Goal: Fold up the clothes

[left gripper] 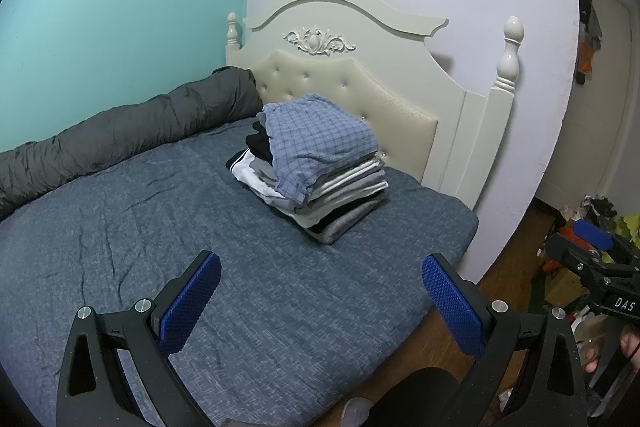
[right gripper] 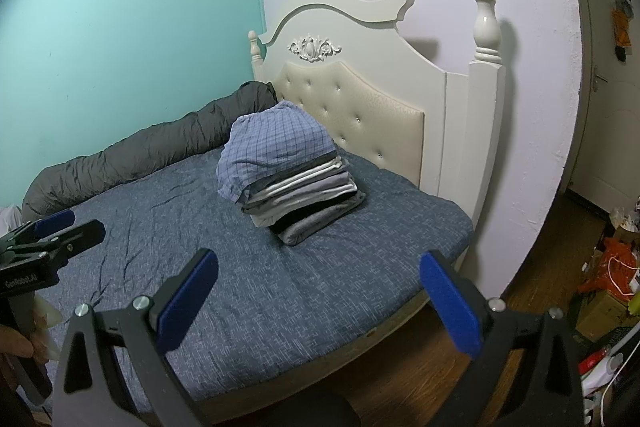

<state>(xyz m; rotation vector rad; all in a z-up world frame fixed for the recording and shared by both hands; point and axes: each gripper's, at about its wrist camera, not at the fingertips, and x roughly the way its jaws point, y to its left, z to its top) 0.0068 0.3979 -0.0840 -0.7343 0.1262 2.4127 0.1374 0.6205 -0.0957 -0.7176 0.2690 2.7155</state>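
Note:
A stack of folded clothes [left gripper: 340, 195] sits on the blue bed sheet [left gripper: 120, 227] near the headboard. A blue checked garment [left gripper: 316, 143] lies loosely on top of it. The stack also shows in the right wrist view [right gripper: 304, 195], with the checked garment [right gripper: 276, 151] on top. My left gripper [left gripper: 322, 301] is open and empty, above the bed's near part, well short of the stack. My right gripper [right gripper: 318, 301] is open and empty, over the bed's front edge. The left gripper shows at the left in the right wrist view [right gripper: 52, 231].
A rolled grey quilt [left gripper: 120, 131] lies along the turquoise wall. A cream headboard [left gripper: 360, 75] with posts stands behind the stack. Wooden floor [right gripper: 420, 367] lies to the right, with cluttered boxes and bags [right gripper: 608, 287] by the door.

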